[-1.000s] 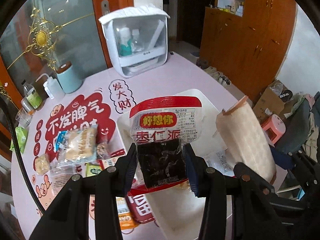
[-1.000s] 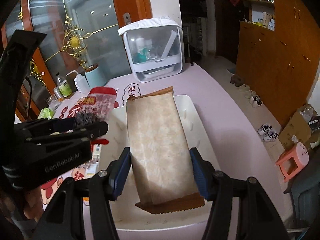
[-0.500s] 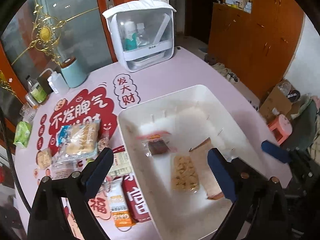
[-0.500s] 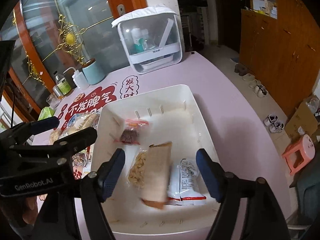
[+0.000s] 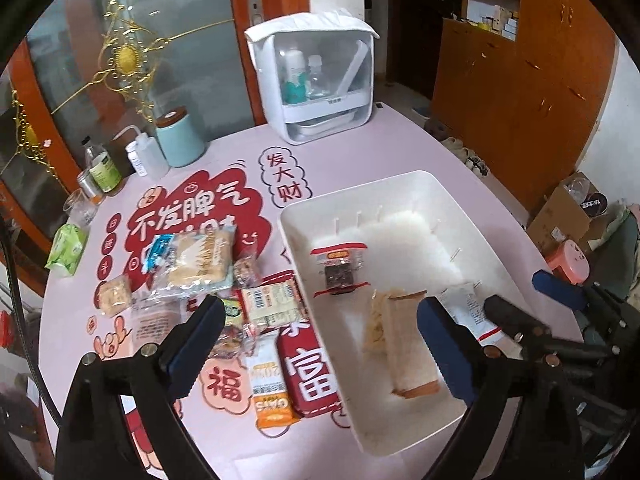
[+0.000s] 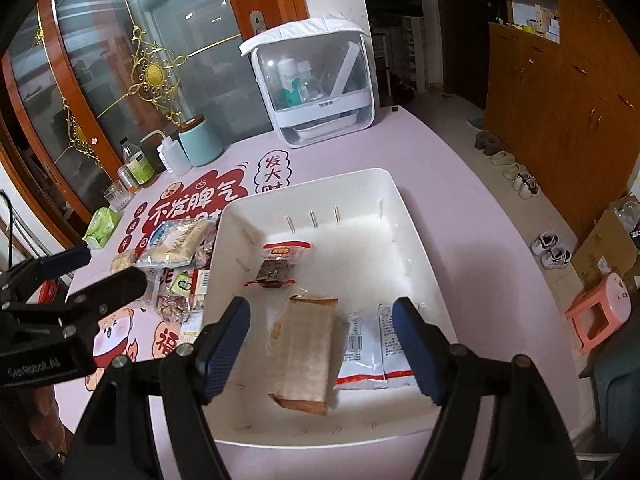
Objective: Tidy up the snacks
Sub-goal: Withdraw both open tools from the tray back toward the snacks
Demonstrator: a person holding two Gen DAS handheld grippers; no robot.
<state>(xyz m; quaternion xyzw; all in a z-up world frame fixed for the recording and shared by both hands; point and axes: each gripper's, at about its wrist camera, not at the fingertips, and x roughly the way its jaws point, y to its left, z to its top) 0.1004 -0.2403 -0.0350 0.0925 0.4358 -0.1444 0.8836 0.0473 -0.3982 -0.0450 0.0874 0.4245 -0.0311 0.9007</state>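
A white tray [image 5: 476,236] [image 6: 416,236] on the pink table holds a red-edged dark snack packet [image 5: 339,270] [image 6: 280,264], a brown paper packet [image 5: 408,344] [image 6: 306,354], a nut bar [image 5: 374,322] partly under it, and white sachets [image 6: 372,350]. My left gripper [image 5: 320,348] is open and empty above the tray's left rim. My right gripper [image 6: 320,344] is open and empty above the brown packet. Loose snacks lie left of the tray: a large cracker pack [image 5: 192,266], an orange bar [image 5: 270,392], a red pack [image 5: 308,372].
A white clear-fronted storage box [image 5: 316,80] [image 6: 316,88] stands at the back. A teal canister [image 5: 178,138], a squeeze bottle [image 5: 140,158], a small bottle [image 5: 102,166] and a glass [image 5: 80,208] line the back left. A green packet [image 5: 66,250] lies at the left edge.
Both grippers opened and dropped their packets into the tray: the left let go of the red-edged packet, the right of the brown packet. Both grippers have drawn back and up.
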